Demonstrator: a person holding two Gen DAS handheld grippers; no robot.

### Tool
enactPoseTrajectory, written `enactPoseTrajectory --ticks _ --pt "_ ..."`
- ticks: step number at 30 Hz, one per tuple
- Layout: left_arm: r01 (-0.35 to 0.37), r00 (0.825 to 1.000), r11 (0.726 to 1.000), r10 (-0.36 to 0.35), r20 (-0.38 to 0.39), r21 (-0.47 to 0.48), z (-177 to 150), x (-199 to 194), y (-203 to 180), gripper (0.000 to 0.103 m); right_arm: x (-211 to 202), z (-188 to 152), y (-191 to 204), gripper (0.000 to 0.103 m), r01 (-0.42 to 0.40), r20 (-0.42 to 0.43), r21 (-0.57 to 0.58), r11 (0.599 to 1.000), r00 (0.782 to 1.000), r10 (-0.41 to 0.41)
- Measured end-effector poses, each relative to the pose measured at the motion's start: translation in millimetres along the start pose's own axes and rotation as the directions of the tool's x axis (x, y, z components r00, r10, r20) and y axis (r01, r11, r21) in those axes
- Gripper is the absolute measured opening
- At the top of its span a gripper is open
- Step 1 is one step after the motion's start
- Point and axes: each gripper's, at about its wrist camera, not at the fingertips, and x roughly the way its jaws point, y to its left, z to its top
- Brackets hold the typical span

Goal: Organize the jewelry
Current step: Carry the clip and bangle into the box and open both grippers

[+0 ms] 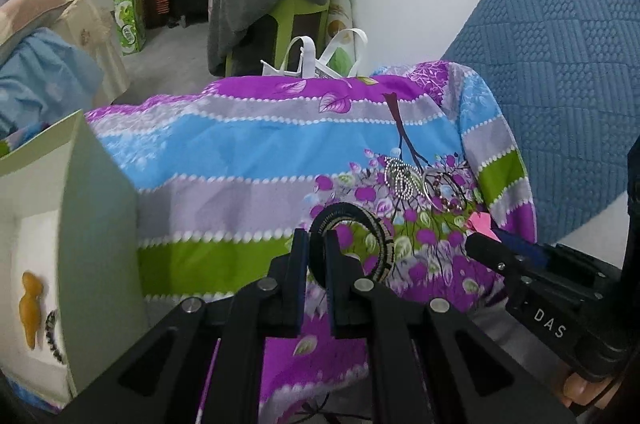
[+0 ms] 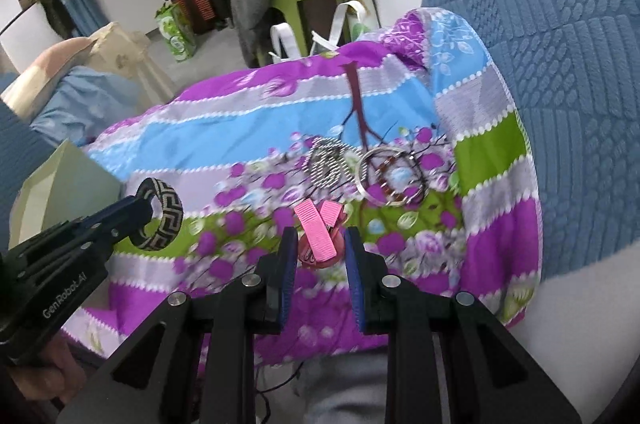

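Glossy floral quilt (image 2: 280, 127); left claw (image 1: 318, 244) pinches woven bangle (image 2: 162, 220), right claw (image 2: 320, 248) spread around pink ribbon clips (image 2: 318, 230).

Black hand-held gripper (image 2: 320, 256) with blue pads (image 2: 354, 264), silver screws.

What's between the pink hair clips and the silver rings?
Nothing but flowery blanket. In the right wrist view, bare cloth separates the pink clips from the rings.
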Motion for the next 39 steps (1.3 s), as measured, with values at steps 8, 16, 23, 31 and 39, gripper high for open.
enactPoseTrajectory --ticks 8,16,23,31,39 --pt "0.012 0.999 1.000 -0.011 0.037 -0.023 -10.2 -52.9 15.5 0.006 -29.8 -15.9 27.7 0.021 -0.028 0.020 -0.011 1.000 0.999 0.028" --pt "0.024 0.993 0.998 -0.018 0.119 -0.050 3.1 -115.5 33.6 0.006 -73.7 -5.7 54.5 0.021 -0.067 0.087 -0.026 0.997 0.994 0.069" --pt "0.009 0.983 0.998 0.002 0.185 -0.061 20.3 -167.3 48.4 0.006 -116.3 14.4 81.0 0.021 -0.106 0.150 -0.060 0.993 0.982 0.114" --pt "-0.024 0.963 0.996 0.047 0.265 -0.088 40.7 -228.0 77.6 0.006 -161.0 41.8 113.8 0.021 -0.149 0.221 -0.094 0.984 0.961 0.167" --pt "-0.071 0.928 0.991 0.109 0.358 -0.117 55.3 -291.3 116.7 0.006 -194.1 65.4 161.0 0.021 -0.204 0.279 -0.174 0.963 0.928 0.247"
